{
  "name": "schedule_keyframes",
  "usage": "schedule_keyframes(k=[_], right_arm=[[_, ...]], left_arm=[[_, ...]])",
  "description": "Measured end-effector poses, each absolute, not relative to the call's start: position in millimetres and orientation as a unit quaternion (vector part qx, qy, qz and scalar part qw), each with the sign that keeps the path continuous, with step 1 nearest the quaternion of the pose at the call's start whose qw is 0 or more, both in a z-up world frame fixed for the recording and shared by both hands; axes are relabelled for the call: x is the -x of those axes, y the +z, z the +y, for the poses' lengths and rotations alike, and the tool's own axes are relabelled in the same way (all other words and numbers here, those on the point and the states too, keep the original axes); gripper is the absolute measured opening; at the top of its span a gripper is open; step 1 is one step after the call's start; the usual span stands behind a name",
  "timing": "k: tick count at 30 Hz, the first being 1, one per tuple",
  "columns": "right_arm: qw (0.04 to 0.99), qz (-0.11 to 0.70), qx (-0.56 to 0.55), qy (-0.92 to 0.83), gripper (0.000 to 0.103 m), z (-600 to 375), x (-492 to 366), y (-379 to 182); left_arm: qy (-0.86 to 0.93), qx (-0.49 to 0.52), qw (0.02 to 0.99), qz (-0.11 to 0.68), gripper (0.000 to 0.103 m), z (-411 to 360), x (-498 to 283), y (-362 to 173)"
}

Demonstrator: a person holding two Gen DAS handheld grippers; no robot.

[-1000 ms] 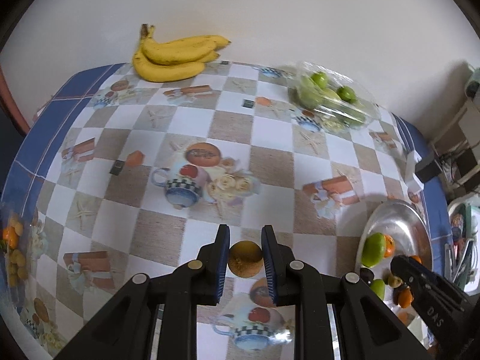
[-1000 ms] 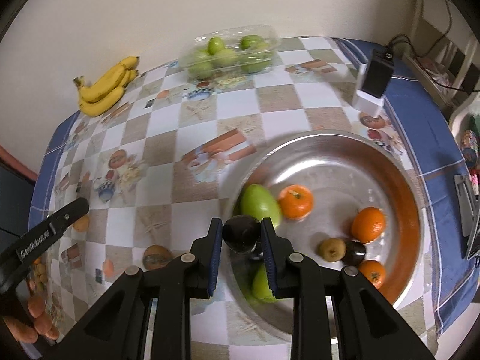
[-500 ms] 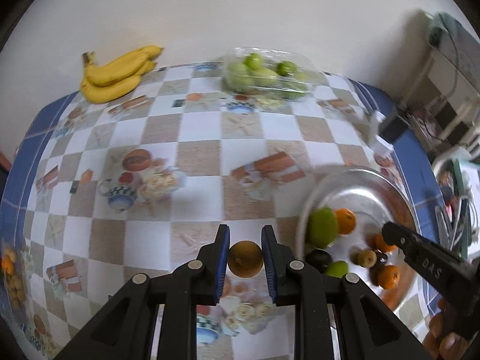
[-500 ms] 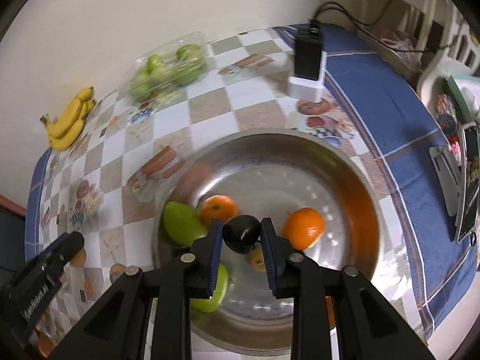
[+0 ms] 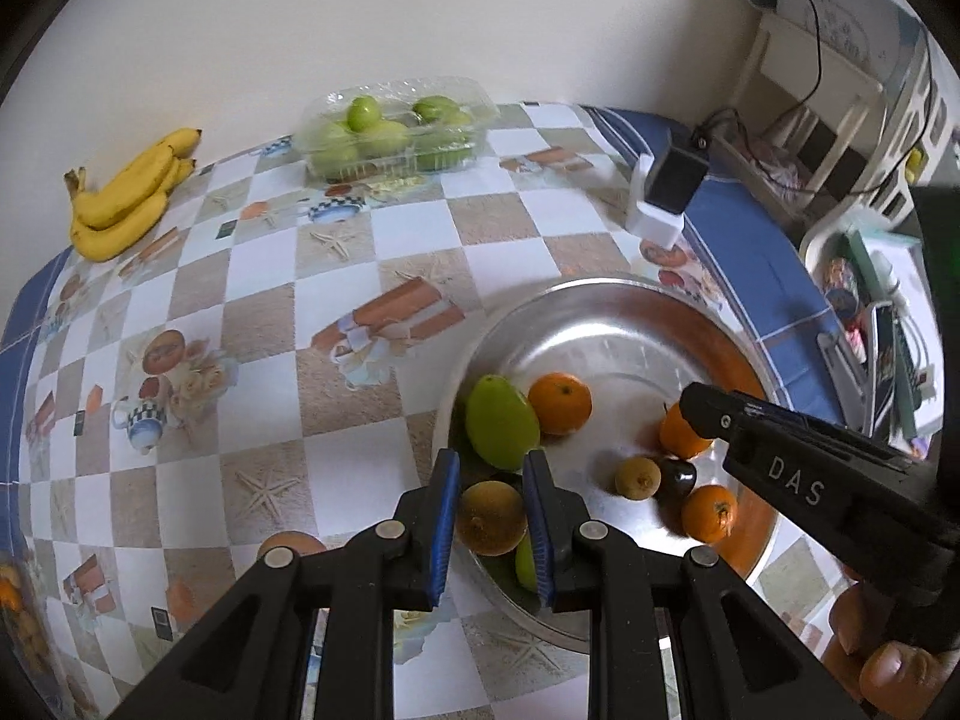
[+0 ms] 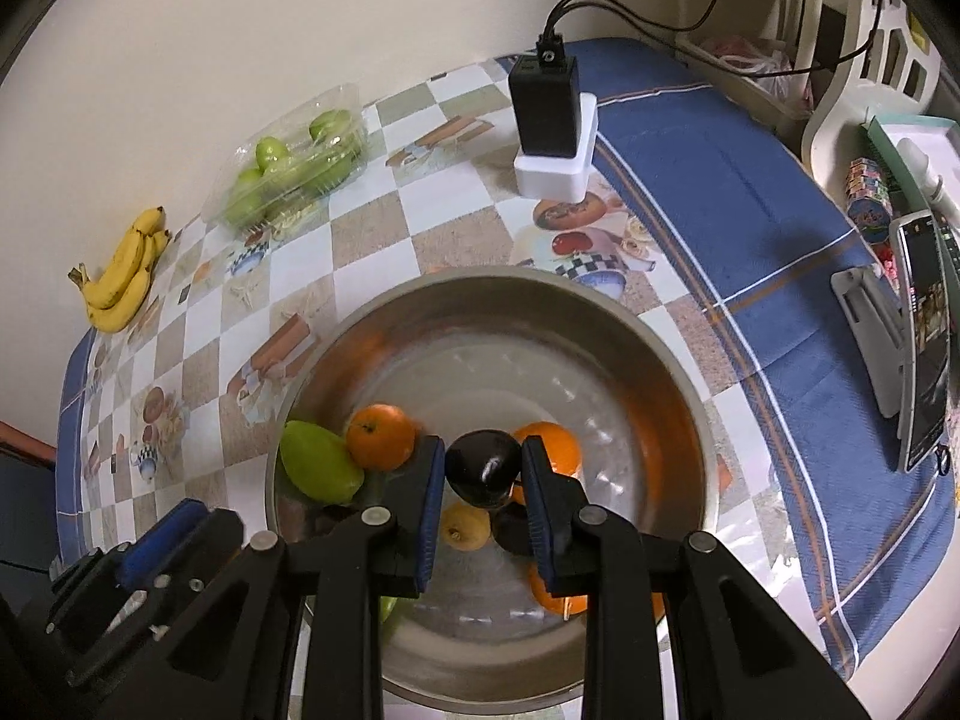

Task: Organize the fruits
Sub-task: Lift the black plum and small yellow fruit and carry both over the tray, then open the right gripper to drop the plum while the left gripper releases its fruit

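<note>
My left gripper [image 5: 491, 516] is shut on a round brown fruit [image 5: 491, 517], held over the near left rim of the steel bowl [image 5: 606, 300]. My right gripper [image 6: 483, 474] is shut on a dark, almost black fruit [image 6: 483, 467] above the inside of the bowl [image 6: 492, 288]. In the bowl lie a green mango [image 5: 501, 421], several oranges [image 5: 559, 402], a small brown fruit [image 5: 637, 476] and a dark fruit [image 5: 677, 476]. The right gripper's arm [image 5: 798, 480] crosses the bowl in the left wrist view; the left gripper's finger [image 6: 162, 540] shows at lower left in the right wrist view.
A bunch of bananas [image 5: 129, 195] and a clear box of green fruits [image 5: 393, 126] sit by the far wall. A black charger on a white block [image 6: 552, 132] stands behind the bowl. A phone on a stand [image 6: 921, 336] is at the right table edge.
Both grippers have moved right across the table with their fruits still held. The left one has come from the open cloth to the bowl's rim; the right one went further over the bowl.
</note>
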State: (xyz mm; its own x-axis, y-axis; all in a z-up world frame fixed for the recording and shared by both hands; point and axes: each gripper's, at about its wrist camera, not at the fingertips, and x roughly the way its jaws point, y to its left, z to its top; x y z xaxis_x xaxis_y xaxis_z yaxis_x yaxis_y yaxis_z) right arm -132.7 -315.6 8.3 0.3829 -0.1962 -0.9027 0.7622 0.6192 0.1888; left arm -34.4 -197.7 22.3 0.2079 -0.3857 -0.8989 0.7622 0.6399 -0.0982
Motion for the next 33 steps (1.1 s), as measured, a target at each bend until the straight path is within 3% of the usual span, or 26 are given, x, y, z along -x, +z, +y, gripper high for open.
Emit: schedule_keyframes(k=[33], right_arm=[[0.763,0.495,-0.302,-0.287,0.031,-306.6,115.6,-14.1]], left_arm=[[-0.337,-0.198,0.755,0.527,0.025,-196.5,20.9,-8.3]])
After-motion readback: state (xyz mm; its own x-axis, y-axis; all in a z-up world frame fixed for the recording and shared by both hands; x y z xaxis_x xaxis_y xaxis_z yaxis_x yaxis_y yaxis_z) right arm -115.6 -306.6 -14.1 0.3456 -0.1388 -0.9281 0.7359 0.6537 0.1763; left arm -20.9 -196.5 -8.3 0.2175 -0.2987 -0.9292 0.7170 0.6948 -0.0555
